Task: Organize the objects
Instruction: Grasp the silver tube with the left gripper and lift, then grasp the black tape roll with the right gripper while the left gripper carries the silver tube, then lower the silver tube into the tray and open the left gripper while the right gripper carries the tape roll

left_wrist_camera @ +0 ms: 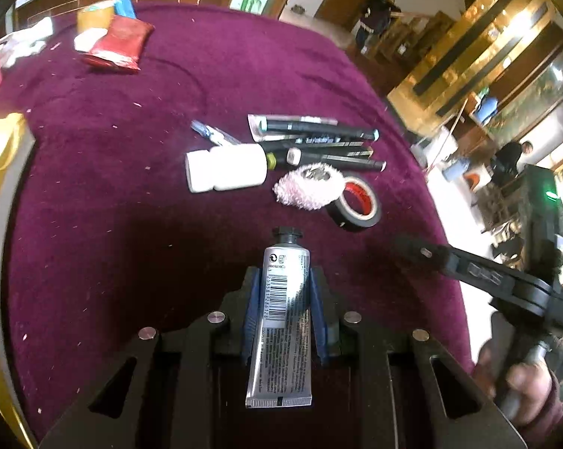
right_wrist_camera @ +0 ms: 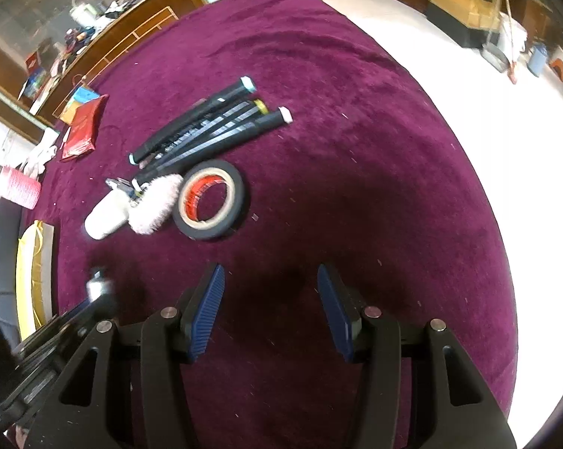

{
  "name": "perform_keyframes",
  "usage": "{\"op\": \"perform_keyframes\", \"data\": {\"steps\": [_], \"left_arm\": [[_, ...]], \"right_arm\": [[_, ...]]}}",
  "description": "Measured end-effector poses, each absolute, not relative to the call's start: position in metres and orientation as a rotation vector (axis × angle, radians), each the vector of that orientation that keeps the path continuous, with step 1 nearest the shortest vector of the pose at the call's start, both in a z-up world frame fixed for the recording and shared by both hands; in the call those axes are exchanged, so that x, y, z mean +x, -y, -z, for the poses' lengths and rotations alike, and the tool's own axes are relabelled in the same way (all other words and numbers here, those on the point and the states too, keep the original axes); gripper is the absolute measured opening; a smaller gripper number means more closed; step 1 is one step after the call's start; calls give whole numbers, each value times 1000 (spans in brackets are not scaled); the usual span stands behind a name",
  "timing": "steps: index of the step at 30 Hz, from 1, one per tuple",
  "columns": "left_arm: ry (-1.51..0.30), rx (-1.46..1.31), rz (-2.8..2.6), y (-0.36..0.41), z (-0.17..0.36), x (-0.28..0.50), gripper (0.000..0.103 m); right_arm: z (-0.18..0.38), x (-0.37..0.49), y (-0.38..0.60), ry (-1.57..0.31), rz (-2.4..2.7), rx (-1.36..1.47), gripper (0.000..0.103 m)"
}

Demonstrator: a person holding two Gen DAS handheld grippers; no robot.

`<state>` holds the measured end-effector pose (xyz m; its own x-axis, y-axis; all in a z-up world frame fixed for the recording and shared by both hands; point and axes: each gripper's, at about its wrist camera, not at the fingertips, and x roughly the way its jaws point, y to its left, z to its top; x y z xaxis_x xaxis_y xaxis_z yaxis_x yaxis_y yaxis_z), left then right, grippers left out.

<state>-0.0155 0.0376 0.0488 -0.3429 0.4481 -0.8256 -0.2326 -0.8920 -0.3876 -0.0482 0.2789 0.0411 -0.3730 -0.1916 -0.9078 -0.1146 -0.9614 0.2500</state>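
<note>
On the purple tablecloth (left_wrist_camera: 131, 149), the left gripper (left_wrist_camera: 285, 280) clamps a silver tube (left_wrist_camera: 281, 321) mid-body, cap forward, lifted near the tape roll (left_wrist_camera: 356, 202). It looks light, soft and slippery; gripping the middle suits it. The right gripper (right_wrist_camera: 270, 299) stands half-open, empty.

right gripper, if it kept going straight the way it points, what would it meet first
Most likely the bare purple tablecloth: the open right gripper holds nothing. The tape roll lies ahead, left of that line.
</note>
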Motion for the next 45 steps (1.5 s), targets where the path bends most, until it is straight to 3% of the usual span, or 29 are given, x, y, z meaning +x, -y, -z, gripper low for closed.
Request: {"op": "perform_keyframes", "data": {"steps": [12,13,14,15,16,23,29,34,45], "left_arm": [[389,-1396,-2344,8,-87,12,22],[394,-1402,-2356,14,-88,14,22],[400,-1407,-2363,17,-87,15,22],[407,-1414,-2377,24,-87,18,22],[411,-1419,-2387,29,-86,19,22],[523,-1449,-2434,88,-85,31,22],[590,-1455,-2484,148,-83,31,22],[620,-1492,-2532,202,-82,26,22],[467,-1542,-2586,273,-68,-15,22]], "right_arm": [[-31,-107,-233,40,2584,1676,50],[-26,-109,-230,-10,2587,1683,46],[-21,-111,-226,-52,2585,1688,29],[-19,-112,-223,-87,2594,1690,19],[-20,-111,-223,-98,2606,1673,18],[-27,-106,-252,177,2569,1703,12],[-61,-74,-244,260,2577,1661,12],[-85,-59,-204,307,2546,1602,12],[-101,-49,-48,227,2379,1526,12]]}}
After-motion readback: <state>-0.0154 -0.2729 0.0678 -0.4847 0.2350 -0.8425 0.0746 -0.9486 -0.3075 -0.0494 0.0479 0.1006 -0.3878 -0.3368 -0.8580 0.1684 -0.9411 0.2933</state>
